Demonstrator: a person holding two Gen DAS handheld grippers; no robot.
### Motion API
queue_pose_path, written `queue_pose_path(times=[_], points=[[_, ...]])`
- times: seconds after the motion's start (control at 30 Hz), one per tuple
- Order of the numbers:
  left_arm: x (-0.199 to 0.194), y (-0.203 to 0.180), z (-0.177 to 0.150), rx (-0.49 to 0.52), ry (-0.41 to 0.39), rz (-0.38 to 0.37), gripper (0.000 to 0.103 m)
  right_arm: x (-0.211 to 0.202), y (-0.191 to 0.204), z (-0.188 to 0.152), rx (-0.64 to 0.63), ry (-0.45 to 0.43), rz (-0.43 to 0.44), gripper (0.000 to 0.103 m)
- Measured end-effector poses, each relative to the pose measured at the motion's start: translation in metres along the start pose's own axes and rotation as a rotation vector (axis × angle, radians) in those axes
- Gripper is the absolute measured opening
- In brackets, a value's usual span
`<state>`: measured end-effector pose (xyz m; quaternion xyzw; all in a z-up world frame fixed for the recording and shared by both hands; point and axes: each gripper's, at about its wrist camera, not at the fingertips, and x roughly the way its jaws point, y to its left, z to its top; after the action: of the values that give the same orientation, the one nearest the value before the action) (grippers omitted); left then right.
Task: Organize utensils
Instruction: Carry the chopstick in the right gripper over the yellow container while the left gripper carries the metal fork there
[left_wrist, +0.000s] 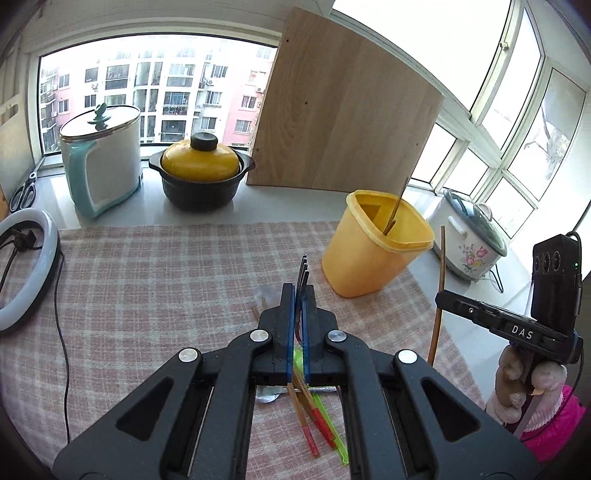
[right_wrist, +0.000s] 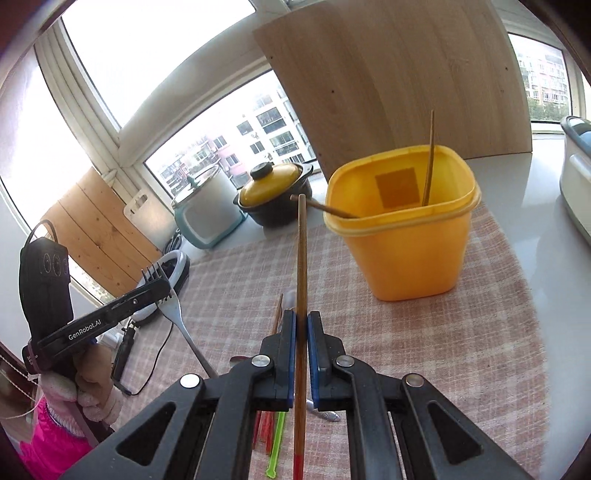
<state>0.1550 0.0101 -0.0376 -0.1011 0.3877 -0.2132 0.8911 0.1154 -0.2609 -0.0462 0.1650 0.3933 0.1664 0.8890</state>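
Observation:
My left gripper (left_wrist: 298, 291) is shut on a metal fork (left_wrist: 303, 271), tines up, above the checked cloth; it also shows in the right wrist view (right_wrist: 162, 286) with the fork (right_wrist: 177, 314). My right gripper (right_wrist: 302, 321) is shut on a wooden chopstick (right_wrist: 301, 258) held upright; the same chopstick shows in the left wrist view (left_wrist: 439, 295). A yellow plastic container (left_wrist: 376, 243) (right_wrist: 402, 221) stands on the cloth, beyond and right of both grippers, with two chopsticks (right_wrist: 428, 158) in it. More red-tipped chopsticks (left_wrist: 310, 421) and a green stick (left_wrist: 332, 428) lie under the left gripper.
A checked cloth (left_wrist: 147, 295) covers the table. A ring light (left_wrist: 26, 266) with a cable lies at left. A kettle (left_wrist: 99, 162), a yellow-lidded pot (left_wrist: 201, 173), a wooden board (left_wrist: 343, 110) and a rice cooker (left_wrist: 469, 240) stand behind. A spoon (left_wrist: 269, 397) lies under the left gripper.

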Motion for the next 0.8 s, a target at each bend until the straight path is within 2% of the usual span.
queue_pose_path(times=[0.43,0.8], points=[[-0.014,-0.015,0.043,-0.031,-0.130,-0.024,0.000,-0.048,-0.023,0.033,0.054,-0.155,-0.041,0.003],[-0.006,-0.021,0.089,-0.049,-0.209,-0.031,0.000,-0.066,-0.030,0.067,0.041,-0.244,-0.082,0.003]])
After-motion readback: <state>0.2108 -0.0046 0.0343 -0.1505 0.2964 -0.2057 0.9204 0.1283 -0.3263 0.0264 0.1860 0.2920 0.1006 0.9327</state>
